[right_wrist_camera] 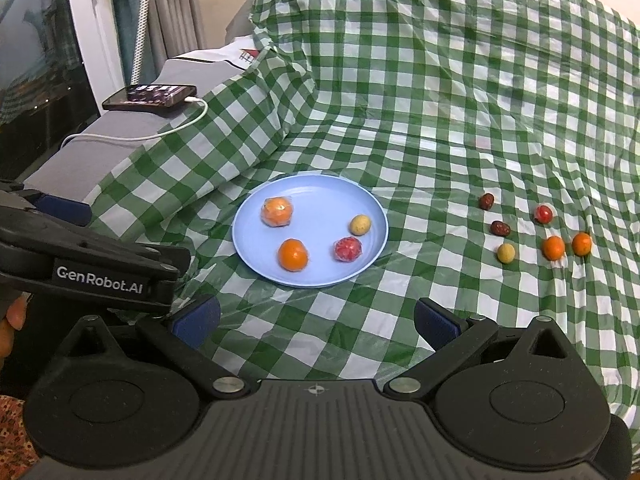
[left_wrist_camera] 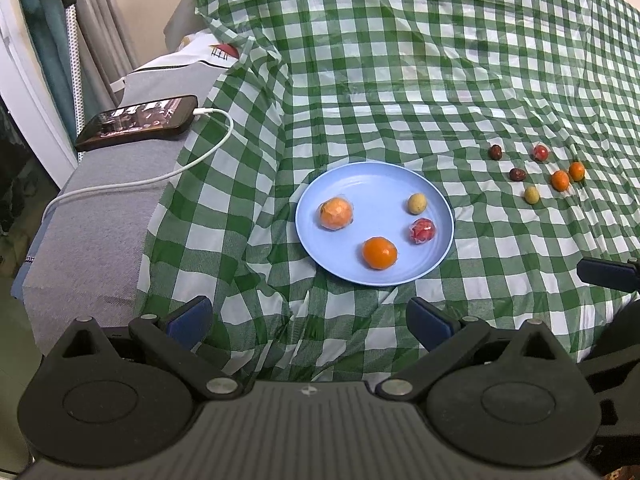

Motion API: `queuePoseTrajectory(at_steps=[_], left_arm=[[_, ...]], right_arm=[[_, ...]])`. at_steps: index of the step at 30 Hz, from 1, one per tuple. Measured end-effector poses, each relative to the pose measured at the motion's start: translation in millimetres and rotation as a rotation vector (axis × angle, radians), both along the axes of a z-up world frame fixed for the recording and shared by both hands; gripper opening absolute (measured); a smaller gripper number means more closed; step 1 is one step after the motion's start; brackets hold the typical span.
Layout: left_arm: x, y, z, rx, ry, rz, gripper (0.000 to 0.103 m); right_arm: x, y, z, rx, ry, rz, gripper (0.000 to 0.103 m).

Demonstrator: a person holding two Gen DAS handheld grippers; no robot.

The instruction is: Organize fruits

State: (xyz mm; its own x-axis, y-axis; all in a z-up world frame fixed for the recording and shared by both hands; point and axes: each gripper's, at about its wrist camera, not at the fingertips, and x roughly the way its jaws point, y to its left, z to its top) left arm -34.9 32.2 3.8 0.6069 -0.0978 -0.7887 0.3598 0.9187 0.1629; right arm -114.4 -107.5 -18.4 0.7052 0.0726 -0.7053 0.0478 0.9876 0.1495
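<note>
Left wrist view: nearest, left gripper (left_wrist_camera: pixel 310 320), blue fingertips (left_wrist_camera: pixel 190 320) spread wide apart, holding nothing, hovering over green-checked cloth (left_wrist_camera: pixel 400 80). Just ahead, blue plate (left_wrist_camera: pixel 376 184) flat on the cloth, carrying four fruits: wrapped orange (left_wrist_camera: pixel 335 213) at left, bare orange (left_wrist_camera: pixel 379 253) at the near rim, wrapped red fruit (left_wrist_camera: pixel 422 231) at right, small yellowish fruit (left_wrist_camera: pixel 417 203) behind it, long axis tilted slightly up and to the right. Well apart to the right, six small loose fruits on the cloth: two dark red dates (left_wrist_camera: pixel 495 152), (left_wrist_camera: pixel 517 175), the nearer lying roughly crosswise; a small red fruit (left_wrist_camera: pixel 541 152); two small oranges (left_wrist_camera: pixel 560 180), (left_wrist_camera: pixel 576 171) just beside each other, whether touching cannot tell; a yellow-green fruit (left_wrist_camera: pixel 532 195) nearest. At left, phone (left_wrist_camera: pixel 136 122) with lit screen on a grey surface, white cable (left_wrist_camera: pixel 160 176) plugged in. Dark finger of the other gripper at the right edge.

Right wrist view: nearest, right gripper (right_wrist_camera: pixel 318 322), blue fingertips (right_wrist_camera: pixel 434 324) likewise wide apart and empty. Left gripper's black body lettered "GenRobot.AI" reaching in from the left, a hand (right_wrist_camera: pixel 12 320) partly visible below it. Plate (right_wrist_camera: pixel 316 188) centred ahead with the same four fruits; loose group at right, the upper date (right_wrist_camera: pixel 487 201) near upright, the lower date (right_wrist_camera: pixel 501 228) lying slantwise.
</note>
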Motion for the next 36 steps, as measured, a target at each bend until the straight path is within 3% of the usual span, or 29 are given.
queuePoseTrajectory(at_steps=[10,19,30,34,36], left_arm=[[11,-22,-8,0.028,0.025,-0.026,0.103],[32,-74,-18,0.025,0.046,-0.098,0.103],[77,-196,-56,-0.011,0.085,-0.282,0.103],[91,-249,-80,0.037,0.052,-0.405,0.103],[101,-271,-90,0.051,0.042,-0.442,0.103]], right_arm=[[2,-28,-10,0.029,0.014,-0.094,0.102],[-2,-90,-25,0.024,0.015,-0.256,0.102],[14,-229,-57,-0.068,-0.018,-0.517,0.102],[37,-278,-78,-0.079,-0.025,-0.569,0.102],[51,-299,-92,-0.086,-0.021,-0.57,0.096]])
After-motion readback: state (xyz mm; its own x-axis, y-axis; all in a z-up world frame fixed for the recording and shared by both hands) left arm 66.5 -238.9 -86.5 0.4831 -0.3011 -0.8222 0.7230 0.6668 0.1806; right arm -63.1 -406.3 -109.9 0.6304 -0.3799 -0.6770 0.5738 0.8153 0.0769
